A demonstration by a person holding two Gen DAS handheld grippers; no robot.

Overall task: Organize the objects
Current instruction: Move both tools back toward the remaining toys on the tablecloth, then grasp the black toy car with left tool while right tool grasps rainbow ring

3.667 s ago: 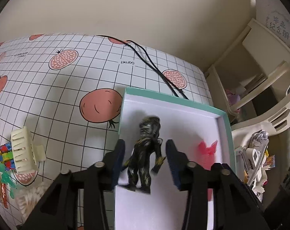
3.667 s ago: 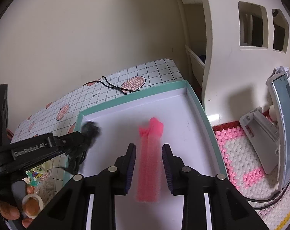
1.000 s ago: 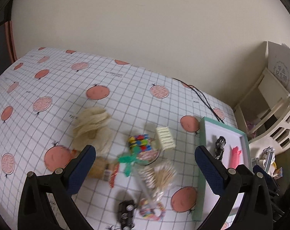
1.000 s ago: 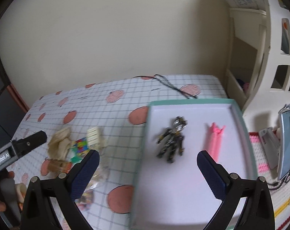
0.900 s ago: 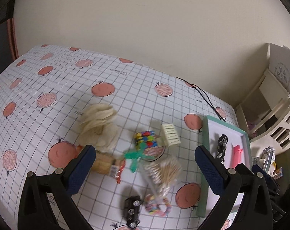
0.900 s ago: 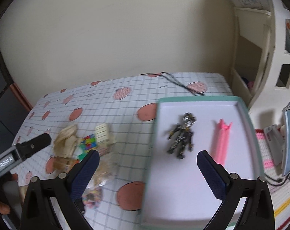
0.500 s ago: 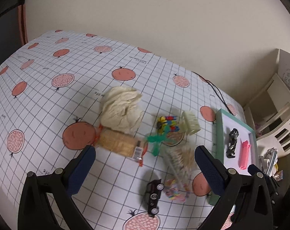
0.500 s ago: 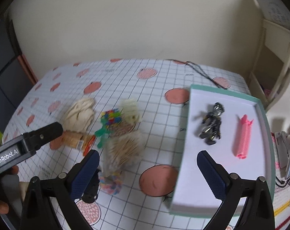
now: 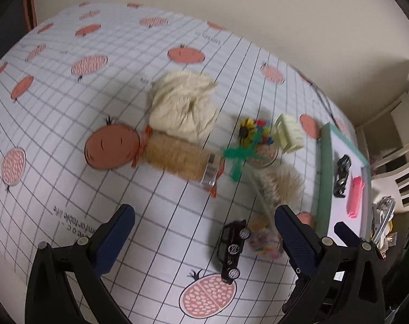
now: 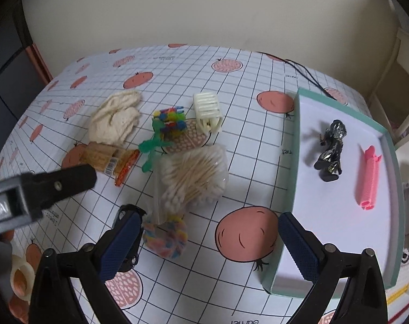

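**Both grippers empty above the unsorted pile, tray partly filled**

The teal-rimmed tray [image 10: 292, 162] holds a dark toy figure [image 10: 330, 149] and a pink hair roller [image 10: 368, 178], lying apart on its white floor; it evidently serves as the collection point, which would explain why these two are set there while the rest lies loose on the pomegranate-print tablecloth [image 10: 245, 140]. The left gripper [image 9: 204, 239] and the right gripper [image 10: 207, 245] both stand with jaws spread wide and nothing between them, a posture suited to choosing the next item.

The loose items form one cluster left of the tray: a cream cloth [image 10: 115, 117], a packet of wooden sticks [image 10: 110, 159], a cream hair claw [image 10: 208, 112], a multicoloured block toy [image 10: 169, 120] touching a green figure [image 10: 150, 148], a bag of cotton swabs [image 10: 192, 175] and a colourful scrunchie [image 10: 165, 236]. A black toy car [image 9: 231, 251] lies just ahead of the left gripper, between its fingers in that view. The scrunchie sits just beside the right gripper's left finger. Motion blur in the left wrist view leaves it uncertain whether the swab bag overlaps the scrunchie.
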